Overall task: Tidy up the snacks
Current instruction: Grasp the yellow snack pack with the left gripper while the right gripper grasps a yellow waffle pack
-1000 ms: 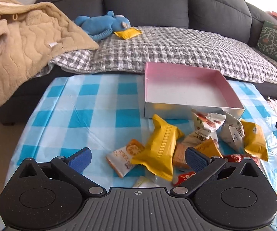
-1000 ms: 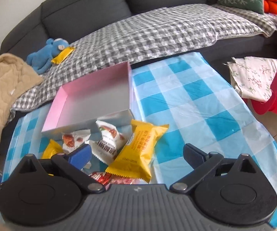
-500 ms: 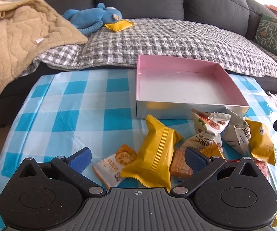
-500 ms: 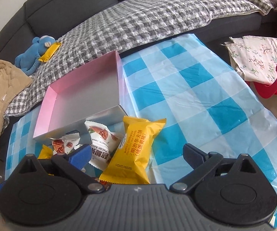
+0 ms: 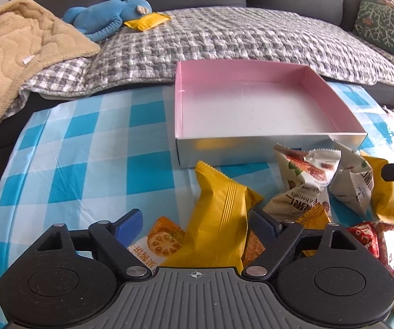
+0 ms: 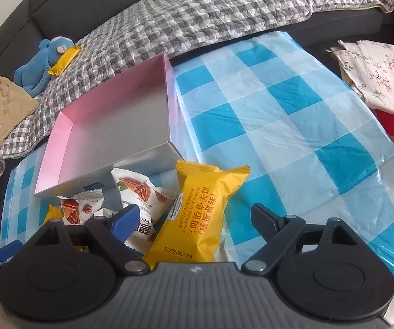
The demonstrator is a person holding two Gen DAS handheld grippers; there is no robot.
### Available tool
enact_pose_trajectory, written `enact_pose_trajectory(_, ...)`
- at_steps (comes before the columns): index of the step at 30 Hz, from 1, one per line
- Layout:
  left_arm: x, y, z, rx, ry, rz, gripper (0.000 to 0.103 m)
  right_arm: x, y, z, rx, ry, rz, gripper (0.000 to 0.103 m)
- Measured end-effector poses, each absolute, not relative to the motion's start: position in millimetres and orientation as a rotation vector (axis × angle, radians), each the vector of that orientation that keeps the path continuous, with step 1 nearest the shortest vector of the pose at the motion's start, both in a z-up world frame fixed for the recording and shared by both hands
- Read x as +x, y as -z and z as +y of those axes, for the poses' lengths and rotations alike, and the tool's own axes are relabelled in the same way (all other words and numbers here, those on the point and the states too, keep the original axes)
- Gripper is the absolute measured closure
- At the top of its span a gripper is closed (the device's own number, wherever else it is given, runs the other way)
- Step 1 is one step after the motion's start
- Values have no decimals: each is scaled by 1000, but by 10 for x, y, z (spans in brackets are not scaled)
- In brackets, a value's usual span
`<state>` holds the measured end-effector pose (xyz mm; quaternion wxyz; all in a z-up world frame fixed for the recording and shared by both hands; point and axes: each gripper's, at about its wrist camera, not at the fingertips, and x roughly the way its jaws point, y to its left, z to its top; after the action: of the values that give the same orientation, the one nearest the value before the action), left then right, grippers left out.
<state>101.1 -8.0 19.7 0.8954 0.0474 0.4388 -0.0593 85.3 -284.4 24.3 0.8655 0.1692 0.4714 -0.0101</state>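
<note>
A pink-lined silver box [image 5: 251, 149] [image 6: 106, 176] stands empty on the blue checked tablecloth [image 5: 87, 148], with a pile of snack packets in front of it. My left gripper [image 5: 197, 224] hangs low over a yellow packet [image 5: 218, 219] that lies between its fingers. Its jaws are closing, and the left pad is still off the wrapper. An orange cracker packet [image 5: 164, 240] lies beside that pad. My right gripper [image 6: 194, 218] straddles a yellow waffle sandwich packet [image 6: 199, 211]. Its jaws are closing too, with gaps on both sides. Pecan packets [image 5: 303, 167] [image 6: 139, 192] lie between the two.
A red packet [image 5: 383, 244] and another yellow one [image 5: 388, 194] lie at the pile's right. Behind the table is a grey sofa with a checked quilt [image 5: 238, 35], a blue plush toy [image 5: 106, 16], a beige blanket [image 5: 13, 54] and a yellow packet [image 5: 146, 22]. Floral cloth [image 6: 375, 76] lies right.
Both grippers have dropped closer to the snack pile and their jaws have narrowed. Each yellow packet now sits further in between the fingers.
</note>
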Motion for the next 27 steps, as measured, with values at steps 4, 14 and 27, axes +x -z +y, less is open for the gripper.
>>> enact_pose_trajectory(4, 1055, -135, -110, 111, 133, 922, 31, 894, -180, -2770, 311, 32, 999, 24)
enact_pose_trajectory(14, 1122, -85, -86, 85, 140, 931, 62, 914, -118, -2733, 305, 34, 1015, 58)
enact_pose_trajectory(27, 1119, -304, 76, -25, 152, 886, 63, 856, -217, -2837, 343, 57, 966, 68)
